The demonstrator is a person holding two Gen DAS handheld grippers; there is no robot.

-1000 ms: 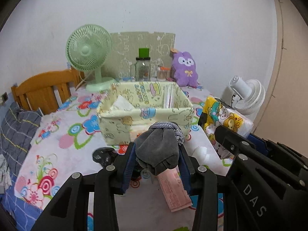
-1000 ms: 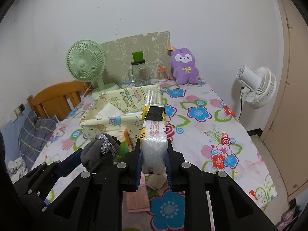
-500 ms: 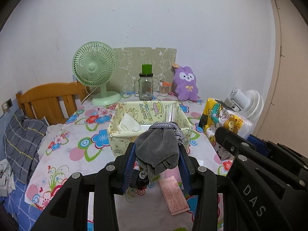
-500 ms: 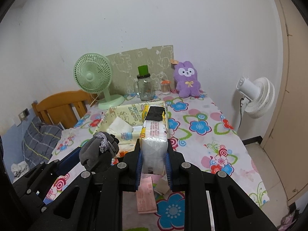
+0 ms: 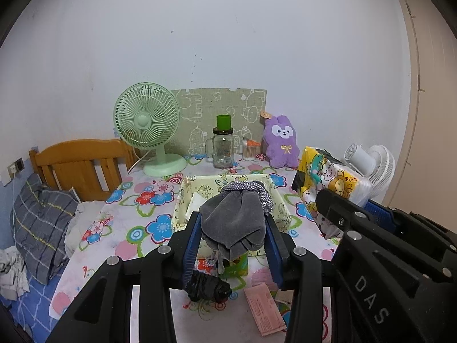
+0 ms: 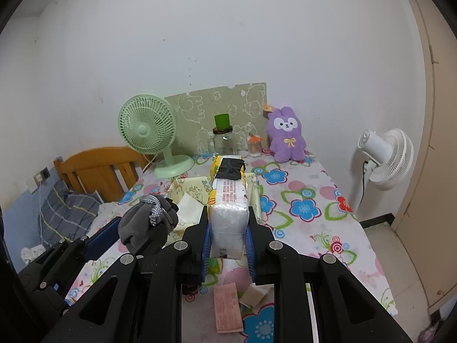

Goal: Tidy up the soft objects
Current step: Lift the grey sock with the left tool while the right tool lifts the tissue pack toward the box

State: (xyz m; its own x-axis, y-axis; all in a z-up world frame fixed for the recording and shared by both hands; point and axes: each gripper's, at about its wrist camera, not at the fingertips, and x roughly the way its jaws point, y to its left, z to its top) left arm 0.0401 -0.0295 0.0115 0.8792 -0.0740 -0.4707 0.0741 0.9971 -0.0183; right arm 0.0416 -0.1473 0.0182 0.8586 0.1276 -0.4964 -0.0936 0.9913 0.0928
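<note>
My left gripper (image 5: 232,228) is shut on a rolled grey sock (image 5: 237,223) and holds it high above the table, in front of the pale yellow fabric basket (image 5: 281,211). The sock also shows in the right wrist view (image 6: 145,225). My right gripper (image 6: 227,234) is shut on a yellow cartoon tissue pack (image 6: 228,197), held above the basket (image 6: 255,188). The pack also shows in the left wrist view (image 5: 328,180), to the right of the sock. A purple plush bunny (image 5: 281,141) sits at the back of the table.
On the flowered tablecloth lie a pink paper packet (image 5: 264,308), a black bundle (image 5: 207,285) and a green box (image 5: 238,265). A green fan (image 5: 147,131), a glass jar (image 5: 223,148) and a board stand at the back. A wooden chair (image 5: 77,165) is left, a white fan (image 6: 385,160) right.
Both grippers have risen and drawn back from the basket, still holding the sock and the tissue pack; the table and basket now look farther and lower.
</note>
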